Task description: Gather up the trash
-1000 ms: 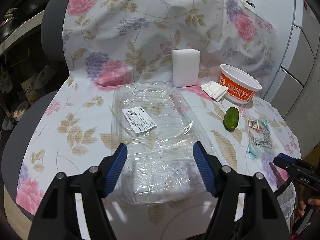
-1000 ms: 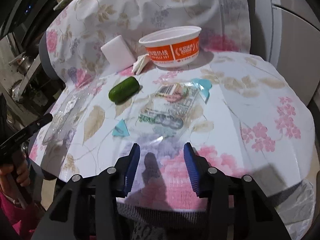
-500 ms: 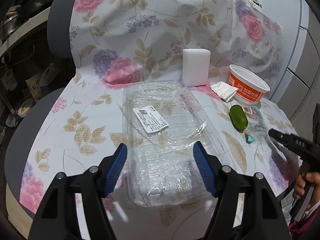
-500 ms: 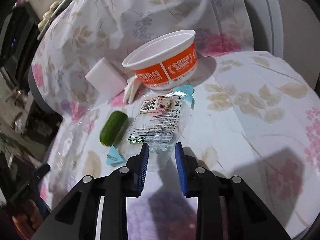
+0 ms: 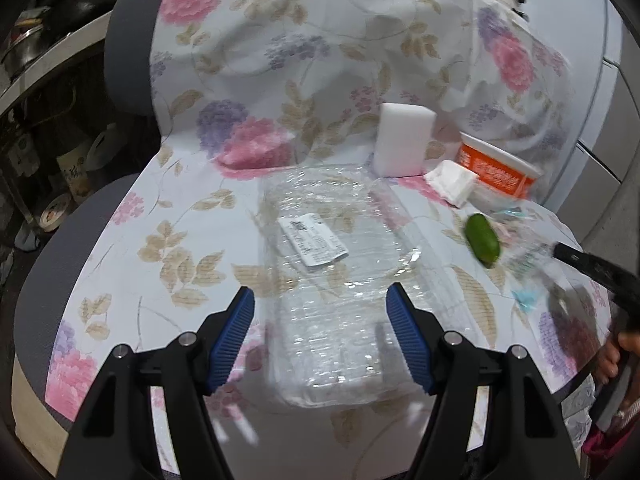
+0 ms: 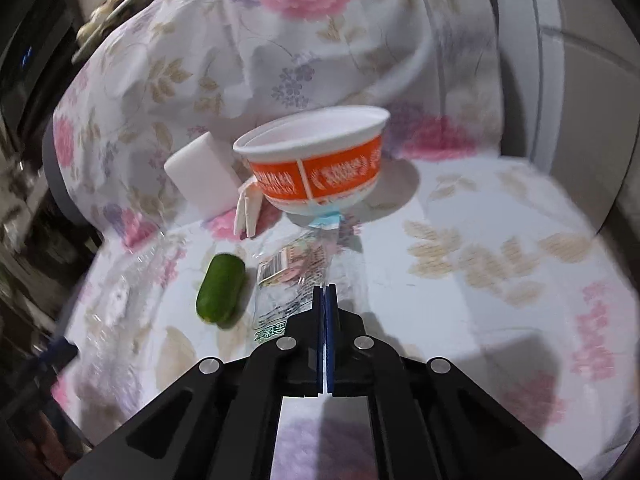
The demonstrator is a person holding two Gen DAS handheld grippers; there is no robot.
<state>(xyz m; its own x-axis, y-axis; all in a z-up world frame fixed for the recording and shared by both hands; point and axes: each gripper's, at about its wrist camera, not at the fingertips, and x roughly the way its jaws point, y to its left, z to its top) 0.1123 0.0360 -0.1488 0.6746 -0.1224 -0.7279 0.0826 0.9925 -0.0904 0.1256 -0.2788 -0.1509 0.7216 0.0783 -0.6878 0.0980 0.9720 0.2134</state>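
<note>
My right gripper (image 6: 325,294) is shut on the near edge of a clear plastic snack wrapper (image 6: 296,276) that lies on the floral cloth. A green cucumber piece (image 6: 221,288) lies just left of the wrapper. An orange and white instant noodle bowl (image 6: 316,168) stands behind it, with folded white tissue (image 6: 249,212) at its left. My left gripper (image 5: 320,312) is open and empty, its fingers either side of a clear plastic clamshell box (image 5: 332,272) with a white label. The right gripper also shows in the left wrist view (image 5: 592,268).
A white foam block (image 5: 404,140) stands upright behind the clamshell box. A small blue wrapper scrap (image 5: 525,298) lies near the cloth's right edge. The floral cloth (image 5: 168,240) covers a grey chair seat and back. Cluttered shelves are at left, grey cabinets at right.
My right gripper moved forward and shut on the snack wrapper. My left gripper drew back a little and stayed open over the clamshell box.
</note>
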